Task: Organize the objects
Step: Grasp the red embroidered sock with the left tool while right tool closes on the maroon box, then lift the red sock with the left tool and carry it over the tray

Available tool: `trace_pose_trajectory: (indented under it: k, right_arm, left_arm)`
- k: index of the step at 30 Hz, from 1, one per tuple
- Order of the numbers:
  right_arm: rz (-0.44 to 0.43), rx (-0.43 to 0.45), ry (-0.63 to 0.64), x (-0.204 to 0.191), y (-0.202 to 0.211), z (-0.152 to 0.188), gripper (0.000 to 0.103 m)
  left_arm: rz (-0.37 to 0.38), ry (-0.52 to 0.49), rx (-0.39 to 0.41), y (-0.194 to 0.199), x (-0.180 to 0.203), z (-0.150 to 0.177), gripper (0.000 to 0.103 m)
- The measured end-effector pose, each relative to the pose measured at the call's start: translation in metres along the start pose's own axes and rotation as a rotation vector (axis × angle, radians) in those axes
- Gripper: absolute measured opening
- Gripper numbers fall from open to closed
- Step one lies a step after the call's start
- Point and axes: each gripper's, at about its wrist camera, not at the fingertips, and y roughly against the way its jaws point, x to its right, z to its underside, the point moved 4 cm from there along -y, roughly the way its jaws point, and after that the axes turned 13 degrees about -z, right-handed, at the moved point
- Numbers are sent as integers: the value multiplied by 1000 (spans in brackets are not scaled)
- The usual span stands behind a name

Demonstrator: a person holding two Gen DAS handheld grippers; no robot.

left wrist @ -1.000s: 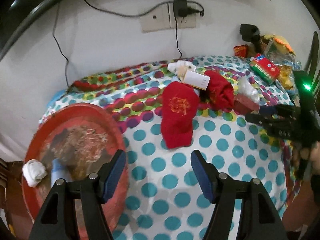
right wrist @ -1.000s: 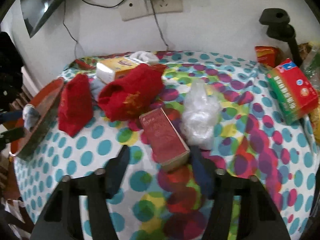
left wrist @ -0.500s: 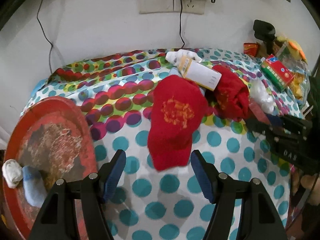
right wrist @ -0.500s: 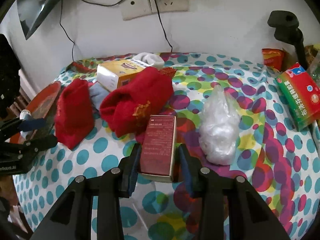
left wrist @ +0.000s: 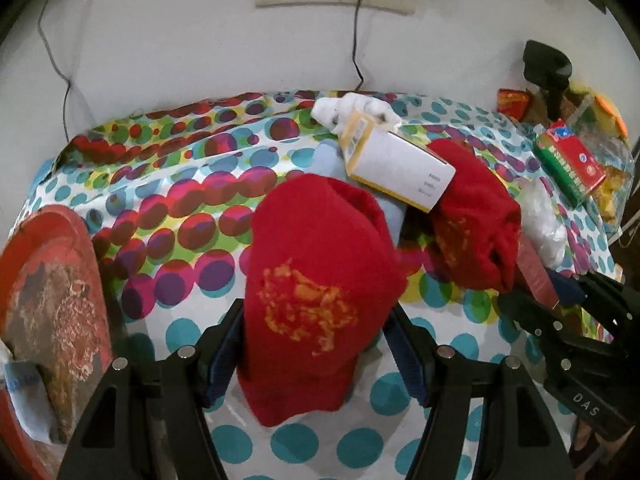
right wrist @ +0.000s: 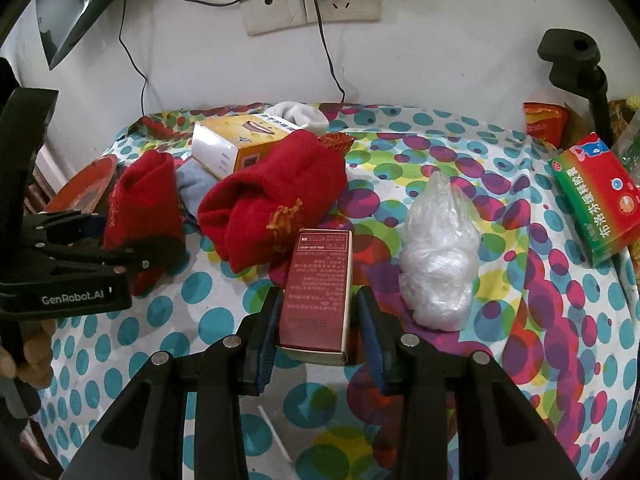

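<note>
left gripper (left wrist: 316,344) | jaws closing around red sock (left wrist: 316,300), flat on dotted cloth (left wrist: 180,332) beside red tray (left wrist: 52,280) | right gripper (right wrist: 316,332) | pinches dark red box (right wrist: 318,292) by its 2 long sides | tip: bunch sock fully before lifting

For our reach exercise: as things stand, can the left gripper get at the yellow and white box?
Probably not directly: the left gripper has a red sock between its closing jaws, and the yellow and white box lies beyond that sock.
</note>
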Motion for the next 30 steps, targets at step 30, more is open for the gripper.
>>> trace_pose_trajectory:
  k: [30]
  right_arm:
    - [62,-25,53,-10,-4,0,38]
  left_arm:
    - [-51,-68,84,80,-23,11,30]
